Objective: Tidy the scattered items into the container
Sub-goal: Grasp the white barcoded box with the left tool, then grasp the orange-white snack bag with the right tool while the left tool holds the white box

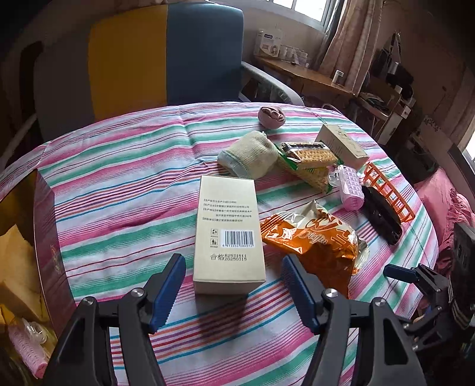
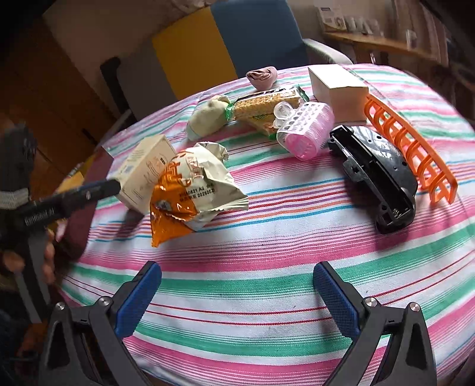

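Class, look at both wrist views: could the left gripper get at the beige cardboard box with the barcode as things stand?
Probably yes. The left gripper stands open just short of the beige cardboard box with the barcode, nothing between them. The crinkled orange snack bag lies close beside the box and might get brushed.

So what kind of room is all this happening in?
Probably a lived-in room at home, perhaps a bedroom or living room. The items lie on a striped cloth, a cushioned armchair stands behind it, and a cluttered wooden desk sits under a curtained window.

Yellow-and-blue chair (image 1: 166, 56), wooden desk (image 1: 299, 74), curtained window (image 1: 308, 12) (perhaps daylight).
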The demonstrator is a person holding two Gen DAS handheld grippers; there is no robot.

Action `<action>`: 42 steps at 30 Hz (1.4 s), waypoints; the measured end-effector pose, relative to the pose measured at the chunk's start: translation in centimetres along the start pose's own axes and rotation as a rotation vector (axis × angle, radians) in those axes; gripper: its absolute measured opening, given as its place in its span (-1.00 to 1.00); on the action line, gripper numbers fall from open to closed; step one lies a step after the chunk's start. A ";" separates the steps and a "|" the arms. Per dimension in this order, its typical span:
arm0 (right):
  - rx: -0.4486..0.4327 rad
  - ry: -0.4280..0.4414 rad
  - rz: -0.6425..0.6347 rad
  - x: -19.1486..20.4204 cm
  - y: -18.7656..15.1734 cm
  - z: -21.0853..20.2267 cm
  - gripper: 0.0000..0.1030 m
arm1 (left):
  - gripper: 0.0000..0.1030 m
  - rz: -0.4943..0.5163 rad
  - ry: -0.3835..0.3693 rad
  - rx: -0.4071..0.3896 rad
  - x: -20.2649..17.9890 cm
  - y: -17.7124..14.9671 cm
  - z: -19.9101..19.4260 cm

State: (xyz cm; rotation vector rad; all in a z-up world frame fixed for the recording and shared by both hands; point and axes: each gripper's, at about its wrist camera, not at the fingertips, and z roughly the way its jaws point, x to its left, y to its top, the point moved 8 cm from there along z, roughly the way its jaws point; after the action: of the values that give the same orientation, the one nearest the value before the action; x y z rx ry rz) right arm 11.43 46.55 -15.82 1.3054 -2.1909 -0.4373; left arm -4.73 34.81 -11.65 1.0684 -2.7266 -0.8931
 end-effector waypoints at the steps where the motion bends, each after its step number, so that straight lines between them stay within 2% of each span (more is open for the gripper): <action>1: -0.002 -0.014 -0.009 0.0 0.0 0.1 1.00 | 0.35 0.005 0.004 0.002 0.0 0.2 0.3; 9: -0.040 -0.082 -0.021 -0.1 0.1 0.5 1.00 | 0.34 -0.005 0.010 0.041 0.7 1.1 3.2; 13: -0.047 -0.117 -0.042 0.2 0.1 0.9 1.00 | 0.06 -0.027 -0.008 0.050 1.0 0.1 3.6; 18: -0.045 -0.132 -0.057 0.3 0.3 1.1 1.00 | 0.03 -0.062 -0.017 0.003 1.2 -1.5 1.5; 21: -0.051 -0.135 -0.063 0.3 0.3 1.2 1.00 | 0.01 -0.087 0.006 -0.024 1.3 -2.8 -0.7; 26: -0.044 -0.171 -0.102 0.5 0.3 1.6 1.00 | 0.01 -0.045 0.032 -0.035 0.0 -5.0 -2.2; 30: -0.026 -0.162 -0.078 0.4 0.4 1.2 1.00 | 0.09 -0.040 0.010 -0.013 -0.5 -6.4 -2.0; 32: -0.039 -0.159 -0.084 0.7 0.9 0.7 0.93 | 0.12 -0.035 0.001 -0.010 -0.5 -6.7 -2.0; 36: -0.072 -0.155 -0.112 1.8 2.2 -0.4 0.92 | 0.18 -0.045 -0.016 -0.014 0.0 -6.6 -2.4; 42: -0.082 -0.146 -0.211 3.8 5.5 0.7 0.92 | 0.20 -0.027 -0.021 -0.011 0.1 -5.7 -1.8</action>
State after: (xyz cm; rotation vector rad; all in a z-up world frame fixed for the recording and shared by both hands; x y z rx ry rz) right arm 5.65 45.83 -12.37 1.5076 -2.1339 -0.7175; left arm -0.92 30.52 -13.29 1.1026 -2.7268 -0.9273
